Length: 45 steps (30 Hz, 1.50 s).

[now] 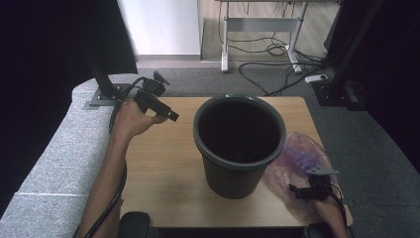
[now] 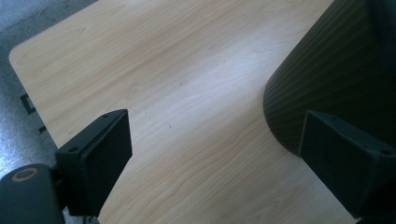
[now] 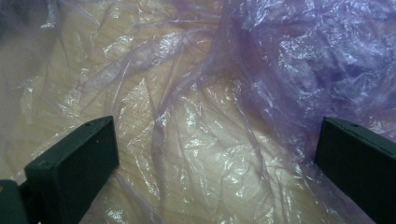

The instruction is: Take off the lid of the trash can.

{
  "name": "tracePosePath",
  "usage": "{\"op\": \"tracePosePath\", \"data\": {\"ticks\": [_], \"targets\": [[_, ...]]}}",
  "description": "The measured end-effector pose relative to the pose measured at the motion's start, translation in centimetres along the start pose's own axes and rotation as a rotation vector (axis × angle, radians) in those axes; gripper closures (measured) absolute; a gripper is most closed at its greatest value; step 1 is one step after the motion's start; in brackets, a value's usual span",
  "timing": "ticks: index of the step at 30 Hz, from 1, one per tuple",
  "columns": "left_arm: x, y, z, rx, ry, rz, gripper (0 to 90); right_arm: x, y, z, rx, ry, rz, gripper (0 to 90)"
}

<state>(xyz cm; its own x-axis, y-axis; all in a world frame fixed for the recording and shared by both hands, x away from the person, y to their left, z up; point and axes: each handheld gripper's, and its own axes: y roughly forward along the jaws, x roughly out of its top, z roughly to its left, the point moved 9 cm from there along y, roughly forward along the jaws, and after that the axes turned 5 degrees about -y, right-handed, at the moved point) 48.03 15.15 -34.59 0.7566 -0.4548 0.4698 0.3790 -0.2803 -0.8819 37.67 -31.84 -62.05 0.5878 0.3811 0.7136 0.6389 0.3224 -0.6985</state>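
A dark grey ribbed waste bin (image 1: 239, 144) stands empty on the wooden table (image 1: 158, 168); its wall (image 2: 327, 74) fills the right of the left gripper view. A thin purple plastic bag (image 1: 302, 158) lies crumpled on the table right of the bin. My left gripper (image 1: 171, 116) hangs above the table's far left, pointing toward the bin, jaws open with bare wood (image 2: 187, 116) between them. My right gripper (image 1: 297, 191) sits low over the bag's near edge, jaws open, with the wrinkled film (image 3: 210, 130) spread beneath and between them.
A grey padded surface (image 1: 54, 163) borders the table on the left. Black frame posts (image 1: 101, 79) stand at the back left and back right. Cables (image 1: 277, 49) and a desk frame lie on the floor beyond the table.
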Motion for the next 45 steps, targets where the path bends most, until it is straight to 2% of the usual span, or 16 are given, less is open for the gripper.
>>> {"op": "tracePosePath", "data": {"ticks": [2,9,12,16,21,25,30,32,38,44,45], "targets": [[0.7,-0.5,-0.7,-0.008,0.009,-0.001,13.6,0.0,0.0,0.0,0.001,0.000,0.000,0.0],[3.3,-1.9,-3.5,-0.036,0.054,-0.016,16.1,0.0,0.0,0.0,0.002,-0.001,0.000,0.0],[4.0,-2.1,-4.5,-0.049,0.072,-0.010,18.9,0.0,0.0,0.0,0.004,-0.002,0.000,0.0],[4.6,-1.4,-6.0,-0.072,0.095,0.011,23.6,0.0,0.0,0.0,0.004,-0.003,0.000,0.0],[5.1,0.1,-7.7,-0.095,0.117,0.056,31.8,0.0,0.0,0.0,0.006,-0.005,0.000,0.0],[5.1,1.3,-8.5,-0.090,0.137,0.100,41.8,0.0,0.0,0.0,0.007,-0.006,0.000,0.0],[4.7,2.1,-8.7,-0.084,0.152,0.147,59.9,0.0,0.0,0.0,0.008,-0.006,0.000,0.0],[4.6,2.0,-8.8,-0.118,0.135,0.157,65.0,0.0,0.0,0.0,0.008,-0.007,0.000,0.0],[4.0,1.6,-8.2,-0.103,0.100,0.191,66.7,0.0,0.0,0.0,0.008,-0.006,0.000,0.0],[3.4,1.3,-7.2,-0.090,0.069,0.203,68.5,0.0,0.0,0.0,0.008,-0.007,0.000,0.0],[3.2,1.1,-6.8,-0.085,0.051,0.206,69.1,0.0,0.0,0.0,0.008,-0.007,0.000,0.0]]}}
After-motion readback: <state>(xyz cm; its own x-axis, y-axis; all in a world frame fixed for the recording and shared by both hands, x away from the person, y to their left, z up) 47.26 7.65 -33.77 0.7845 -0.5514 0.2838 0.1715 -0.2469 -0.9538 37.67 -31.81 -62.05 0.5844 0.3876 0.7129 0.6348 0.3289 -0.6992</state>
